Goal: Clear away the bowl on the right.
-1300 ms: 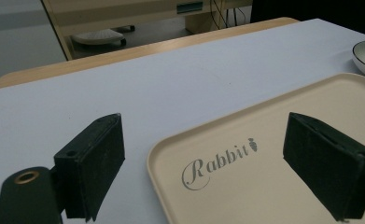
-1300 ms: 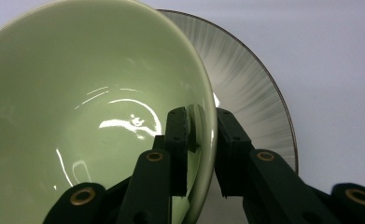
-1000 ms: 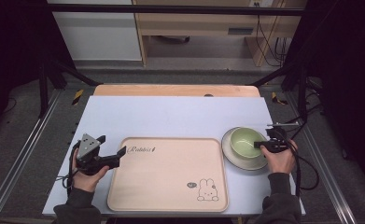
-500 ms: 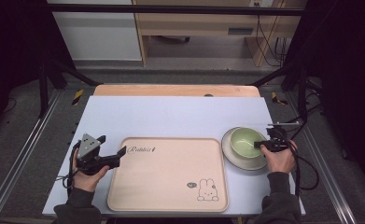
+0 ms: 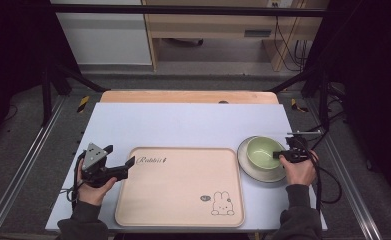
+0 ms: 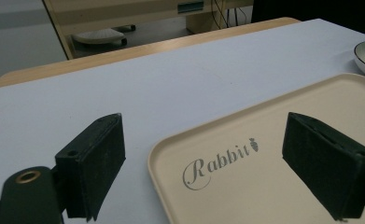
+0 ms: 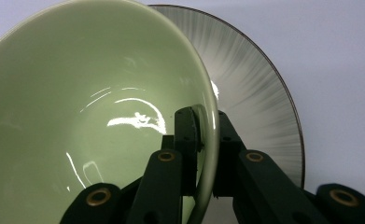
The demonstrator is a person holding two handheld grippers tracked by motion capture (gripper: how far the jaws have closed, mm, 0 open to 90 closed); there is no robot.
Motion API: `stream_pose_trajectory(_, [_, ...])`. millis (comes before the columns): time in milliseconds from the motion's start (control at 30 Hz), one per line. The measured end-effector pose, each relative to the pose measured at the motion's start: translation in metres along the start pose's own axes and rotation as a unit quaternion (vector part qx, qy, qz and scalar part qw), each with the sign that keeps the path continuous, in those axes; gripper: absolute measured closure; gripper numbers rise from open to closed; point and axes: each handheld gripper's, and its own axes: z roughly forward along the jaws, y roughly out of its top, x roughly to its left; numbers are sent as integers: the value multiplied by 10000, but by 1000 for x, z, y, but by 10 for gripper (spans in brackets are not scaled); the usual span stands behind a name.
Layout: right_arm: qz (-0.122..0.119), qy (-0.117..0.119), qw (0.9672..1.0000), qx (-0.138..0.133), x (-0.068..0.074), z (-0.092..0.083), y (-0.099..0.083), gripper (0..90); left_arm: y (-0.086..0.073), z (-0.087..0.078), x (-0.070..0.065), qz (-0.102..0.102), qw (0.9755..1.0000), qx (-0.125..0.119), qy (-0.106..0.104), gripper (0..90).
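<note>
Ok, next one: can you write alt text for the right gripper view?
The right gripper is shut on the rim of a glossy green bowl, one jaw inside and one outside. Behind the bowl lies a grey streaked plate with a dark edge, on a pale blue table.

pale blue table (image 5: 183,125), a cream rabbit tray (image 5: 180,187) and a grey plate (image 5: 248,165) on it, near each other
</note>
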Motion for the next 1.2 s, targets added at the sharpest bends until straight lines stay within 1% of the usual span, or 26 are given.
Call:
stream_pose_trajectory(33, [-10, -20, 10000, 6, 0, 0, 0, 841, 0, 0, 0, -1, 10000, -4, 1, 127])
stream_pose_trajectory(67, [-126, -49, 9999, -51, 0, 0, 0, 842, 0, 0, 0, -5, 10000, -7, -4, 127])
stream_pose_trajectory(100, [-116, -56, 9999, -63, 1, -1, 0, 842, 0, 0, 0, -5, 10000, -7, -4, 127])
stream_pose_trajectory(133, [-177, -81, 9998, -77, 1, -1, -1, 842, 0, 0, 0, -11, 10000, -16, -1, 127])
stream_pose_trajectory(267, [-108, -64, 9999, -102, 3, -5, 0, 842, 0, 0, 1, -16, 10000, -14, -7, 126])
stream_pose_trajectory(300, [-158, -89, 9998, -121, 3, -5, 0, 841, 0, 0, 0, -18, 10000, -16, -8, 126])
stream_pose_trajectory(367, [-139, -72, 9998, -126, 4, -7, 0, 840, 0, 0, 0, -17, 10000, -16, -9, 125])
stream_pose_trajectory(400, [-203, -114, 9996, -157, 3, -8, 0, 840, 0, 0, 0, -18, 10000, -19, -8, 124])
stream_pose_trajectory(533, [-176, -111, 9996, -208, 5, -11, 0, 838, 0, 0, 0, -16, 10000, -20, -5, 123])
stream_pose_trajectory(700, [-234, -141, 9993, -236, 6, -13, 0, 837, 0, -1, 0, -16, 10000, -28, -4, 121])
stream_pose_trajectory(733, [-156, -87, 9996, -227, 7, -14, 0, 837, 0, -1, 0, -16, 10000, -29, -2, 121])
stream_pose_trajectory(800, [-267, -129, 9993, -241, 6, -14, -1, 836, 0, -1, 0, -20, 10000, -33, 1, 121])
stream_pose_trajectory(867, [-202, -69, 9995, -238, 7, -16, 0, 836, 0, -1, 1, -17, 10000, -34, 4, 121])
stream_pose_trajectory(900, [-231, -66, 9994, -269, 6, -16, 0, 837, 0, -1, 1, -19, 10000, -33, 4, 121])
stream_pose_trajectory(967, [-178, -9, 9994, -291, 7, -19, 0, 836, 0, -1, 1, -22, 10000, -39, 4, 121])
stream_pose_trajectory(1033, [-224, 24, 9992, -339, 7, -21, 0, 836, 1, -2, 1, -20, 10000, -45, 5, 121])
stream_pose_trajectory(1100, [-192, 81, 9991, -377, 9, -24, 0, 836, 1, -2, 1, -19, 10000, -48, 3, 121])
stream_pose_trajectory(1133, [-244, 64, 9988, -417, 9, -25, 0, 836, 1, -2, 1, -18, 10000, -50, 1, 121])
stream_pose_trajectory(1200, [-183, 123, 9989, -421, 11, -28, 1, 836, 1, -2, 1, -20, 10000, -50, 1, 120])
